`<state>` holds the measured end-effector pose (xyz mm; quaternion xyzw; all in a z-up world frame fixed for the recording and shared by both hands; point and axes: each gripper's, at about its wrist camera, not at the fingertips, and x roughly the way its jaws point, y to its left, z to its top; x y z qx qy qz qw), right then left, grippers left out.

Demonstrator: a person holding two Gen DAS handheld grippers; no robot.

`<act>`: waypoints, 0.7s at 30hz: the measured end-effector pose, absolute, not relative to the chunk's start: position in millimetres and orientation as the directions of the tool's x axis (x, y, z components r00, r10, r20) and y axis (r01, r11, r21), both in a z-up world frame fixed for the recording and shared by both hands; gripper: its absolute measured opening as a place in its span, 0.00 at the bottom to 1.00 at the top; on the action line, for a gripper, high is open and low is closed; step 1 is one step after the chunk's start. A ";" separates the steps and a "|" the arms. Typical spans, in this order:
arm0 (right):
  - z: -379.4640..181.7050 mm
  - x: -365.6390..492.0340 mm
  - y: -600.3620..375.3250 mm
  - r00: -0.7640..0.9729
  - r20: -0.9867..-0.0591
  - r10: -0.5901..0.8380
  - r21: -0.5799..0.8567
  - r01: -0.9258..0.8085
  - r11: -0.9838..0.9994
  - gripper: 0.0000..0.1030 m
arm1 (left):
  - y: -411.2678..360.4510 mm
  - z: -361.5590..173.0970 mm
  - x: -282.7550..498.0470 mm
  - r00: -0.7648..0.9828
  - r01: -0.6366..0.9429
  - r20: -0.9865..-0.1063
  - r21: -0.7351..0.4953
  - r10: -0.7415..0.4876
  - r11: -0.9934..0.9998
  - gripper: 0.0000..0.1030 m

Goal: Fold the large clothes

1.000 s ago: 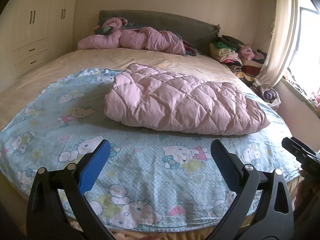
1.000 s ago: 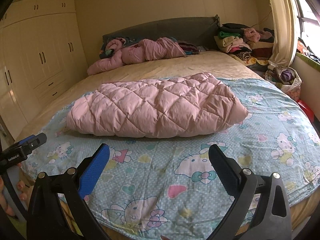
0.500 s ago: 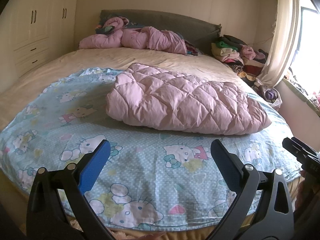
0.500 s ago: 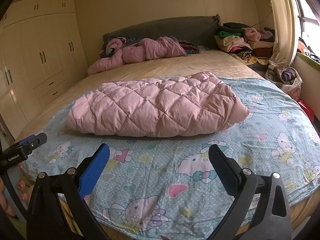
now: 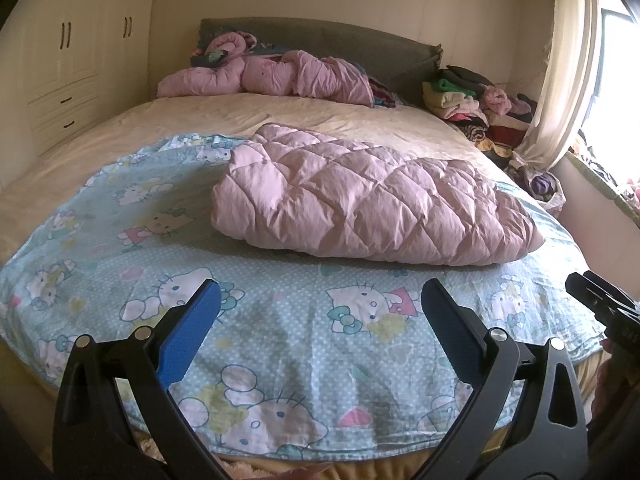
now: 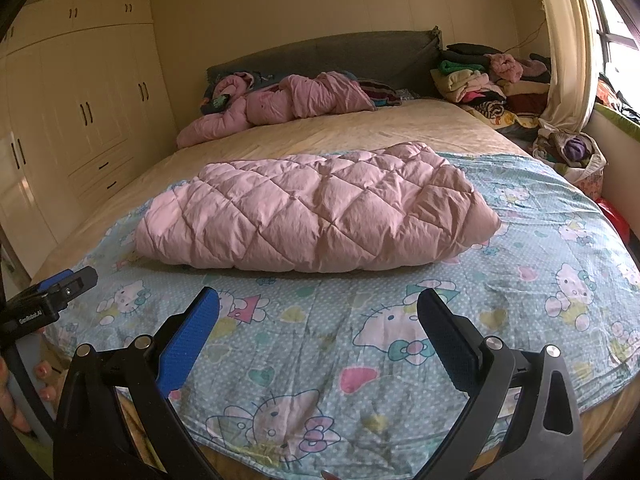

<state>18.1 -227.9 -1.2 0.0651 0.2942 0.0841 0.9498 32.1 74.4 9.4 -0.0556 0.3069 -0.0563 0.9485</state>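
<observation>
A pink quilted garment [image 5: 372, 200] [image 6: 316, 216] lies folded into a thick bundle on a light blue cartoon-cat sheet [image 5: 280, 320] [image 6: 360, 340] spread over the bed. My left gripper [image 5: 320, 308] hangs open above the sheet's near edge, well short of the bundle. My right gripper [image 6: 318, 316] is open too, likewise over the near part of the sheet with nothing between its fingers. Each gripper shows at the edge of the other's view: the right gripper [image 5: 604, 308] and the left gripper [image 6: 48, 300].
A crumpled pink quilted garment [image 5: 272, 76] [image 6: 280, 100] lies by the grey headboard [image 5: 360, 44]. A pile of clothes [image 5: 476, 104] [image 6: 488, 80] sits at the back right near a curtain [image 5: 560, 64]. Cream wardrobes [image 6: 80, 100] line the left wall. A bag [image 6: 576, 156] stands beside the bed.
Both views have shifted only slightly; the bundle sits a touch higher in the left wrist view. Both grippers stay open and the bundle has not moved.
</observation>
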 end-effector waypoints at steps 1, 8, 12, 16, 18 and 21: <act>-0.9 17.6 -228.0 0.813 -0.548 0.198 0.175 -0.120 0.977 0.96 | 74.2 9.7 32.3 0.805 0.072 -0.576 -0.141 -0.141 0.987 0.91; -3.2 17.4 -225.5 0.811 -0.550 0.199 0.174 -0.122 0.977 0.96 | 75.0 9.2 32.5 0.804 0.068 -0.579 -0.135 -0.135 0.988 0.91; -3.2 17.2 -225.3 0.811 -0.550 0.198 0.175 -0.120 0.977 0.96 | 74.7 8.7 31.9 0.803 0.061 -0.583 -0.127 -0.124 0.990 0.91; -3.0 17.9 -226.5 0.811 -0.551 0.198 0.174 -0.120 0.977 0.96 | 78.1 5.9 31.2 0.799 0.055 -0.590 -0.116 -0.113 0.992 0.91; -4.6 17.4 -224.7 0.810 -0.554 0.193 0.173 -0.115 0.978 0.96 | 79.3 5.7 31.1 0.798 0.051 -0.593 -0.110 -0.107 0.993 0.91; -8.8 16.2 -223.7 0.805 -0.561 0.193 0.180 -0.109 0.978 0.96 | 82.2 5.3 30.4 0.794 0.039 -0.600 -0.100 -0.092 0.994 0.91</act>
